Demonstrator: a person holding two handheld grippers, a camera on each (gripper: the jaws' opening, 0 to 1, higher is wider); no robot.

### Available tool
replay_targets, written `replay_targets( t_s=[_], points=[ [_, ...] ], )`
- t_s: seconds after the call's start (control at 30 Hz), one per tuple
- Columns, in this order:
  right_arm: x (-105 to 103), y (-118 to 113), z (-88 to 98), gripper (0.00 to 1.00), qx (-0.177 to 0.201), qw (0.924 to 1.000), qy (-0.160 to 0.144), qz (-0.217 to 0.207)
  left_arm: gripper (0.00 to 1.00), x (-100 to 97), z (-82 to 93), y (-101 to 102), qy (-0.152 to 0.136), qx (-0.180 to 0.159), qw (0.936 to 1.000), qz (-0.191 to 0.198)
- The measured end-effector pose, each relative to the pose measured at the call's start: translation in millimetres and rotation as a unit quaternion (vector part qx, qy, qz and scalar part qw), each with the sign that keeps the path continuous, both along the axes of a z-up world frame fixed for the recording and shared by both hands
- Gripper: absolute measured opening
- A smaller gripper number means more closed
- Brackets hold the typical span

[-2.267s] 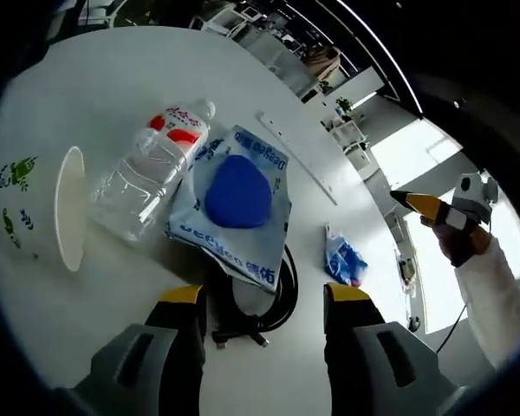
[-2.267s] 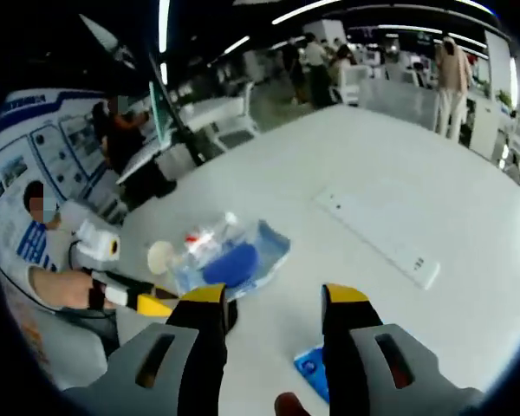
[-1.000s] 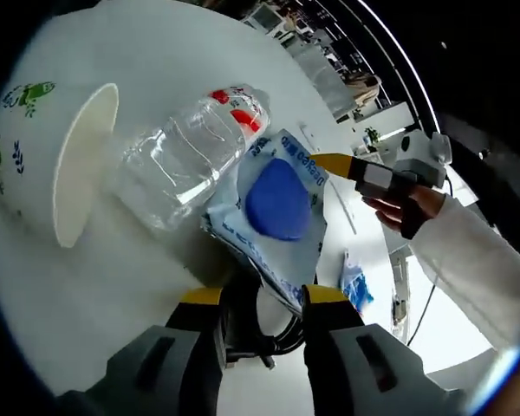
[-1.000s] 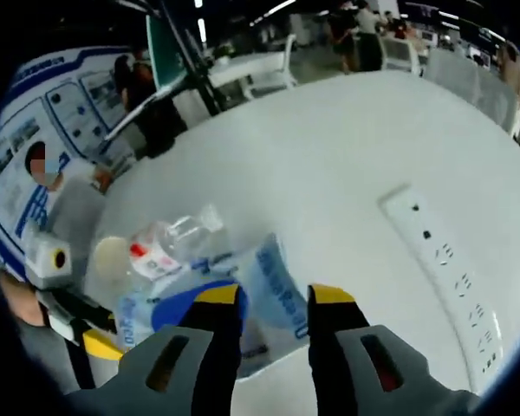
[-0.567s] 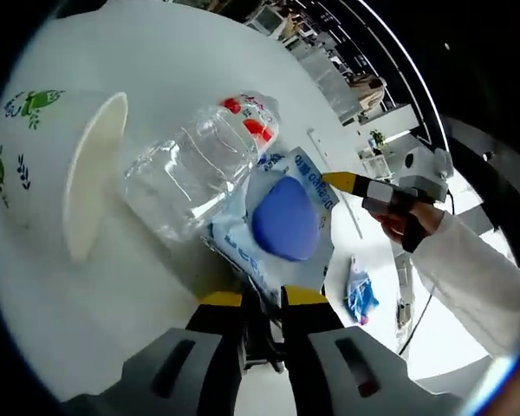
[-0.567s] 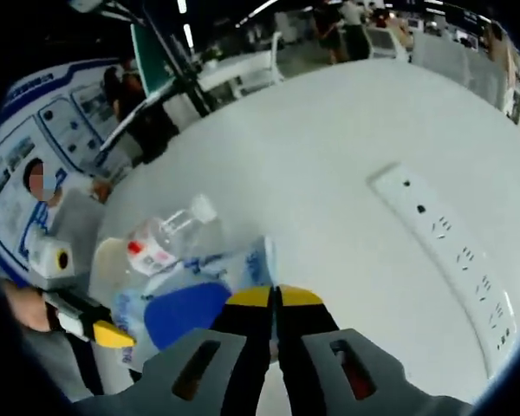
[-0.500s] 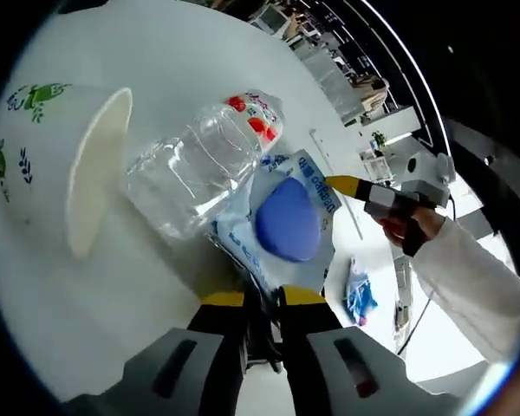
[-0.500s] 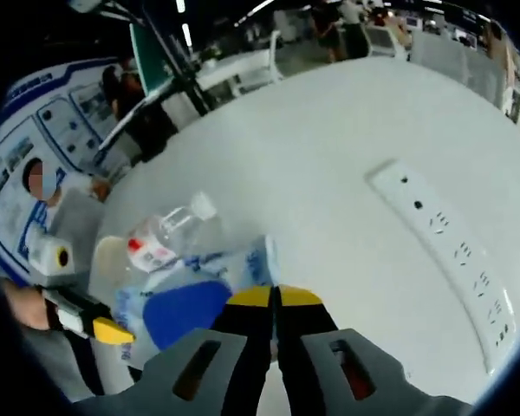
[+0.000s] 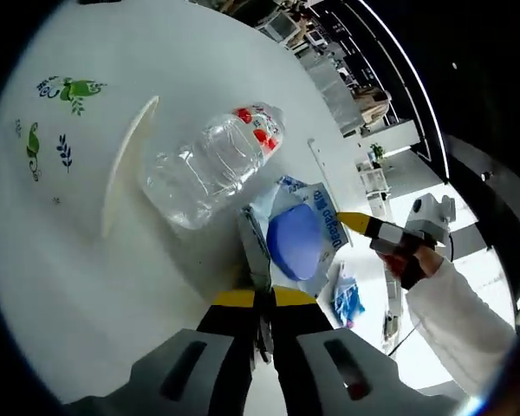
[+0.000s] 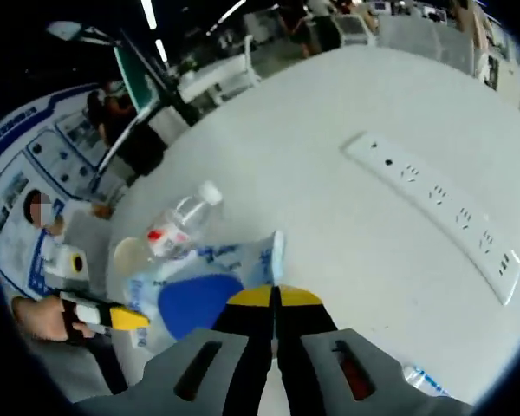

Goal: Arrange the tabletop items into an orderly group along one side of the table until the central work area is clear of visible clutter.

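A white-and-blue plastic package holding a round blue item hangs between both grippers. My left gripper is shut on its near edge. My right gripper is shut on the opposite edge of the package; its yellow tip enters the left gripper view from the right, held by a hand in a white sleeve. A clear bottle with a red label lies beside a tipped paper cup. The right gripper view shows the bottle, the cup and my left gripper.
A long white power strip lies across the white round table. A small blue packet lies beyond the package and shows again as the packet at the lower right. People and chairs stand past the table's far edge.
Both grippers went from open to shut on opposite edges of the package. The package has since come up off the table and away from the bottle.
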State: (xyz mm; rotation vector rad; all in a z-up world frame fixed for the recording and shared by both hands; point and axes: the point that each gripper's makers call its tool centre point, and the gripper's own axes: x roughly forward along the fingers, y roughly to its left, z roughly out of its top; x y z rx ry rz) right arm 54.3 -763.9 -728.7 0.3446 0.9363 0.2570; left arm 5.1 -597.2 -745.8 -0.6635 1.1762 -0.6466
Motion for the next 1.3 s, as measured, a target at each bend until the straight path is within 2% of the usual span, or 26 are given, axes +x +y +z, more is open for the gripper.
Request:
replay_targets(
  t_s=[0.2, 0.4, 0.63, 0.87, 0.97, 1.07, 1.23, 1.3],
  points=[
    [-23.6, 7.0, 17.3, 0.00, 0.030, 0.9986, -0.019, -0.040, 0.00, -8.1, 5.2, 6.1, 0.011, -0.005, 0.9999, 0.011],
    [-48.7, 11.1, 31.7, 0.00, 0.060, 0.9938, -0.036, -0.086, 0.00, -15.7, 12.2, 10.9, 0.019, -0.017, 0.9995, 0.017],
    [-72.5, 17.0, 44.8, 0.00, 0.068, 0.9909, -0.052, -0.103, 0.00, -27.2, 15.5, 15.6, 0.025, -0.026, 0.9993, 0.012],
    [-97.2, 16.9, 53.6, 0.00, 0.088, 0.9834, -0.064, -0.145, 0.00, -35.8, 22.1, 14.1, 0.028, -0.033, 0.9991, 0.006],
    [-107.1, 14.3, 62.8, 0.00, 0.099, 0.9781, -0.080, -0.165, 0.00, -36.5, 29.0, 10.0, 0.015, -0.038, 0.9991, -0.007],
    [-117.7, 9.0, 67.7, 0.00, 0.110, 0.9719, -0.088, -0.188, 0.00, -35.4, 38.3, 5.6, -0.024, -0.035, 0.9981, -0.043],
    [-135.6, 8.8, 74.4, 0.00, 0.120, 0.9643, -0.104, -0.212, 0.00, -35.2, 47.8, -0.4, -0.063, -0.025, 0.9943, -0.082],
    [-141.5, 8.8, 76.6, 0.00, 0.131, 0.9579, -0.112, -0.230, 0.00, -35.3, 50.0, -2.6, -0.066, -0.026, 0.9938, -0.086]
  ],
)
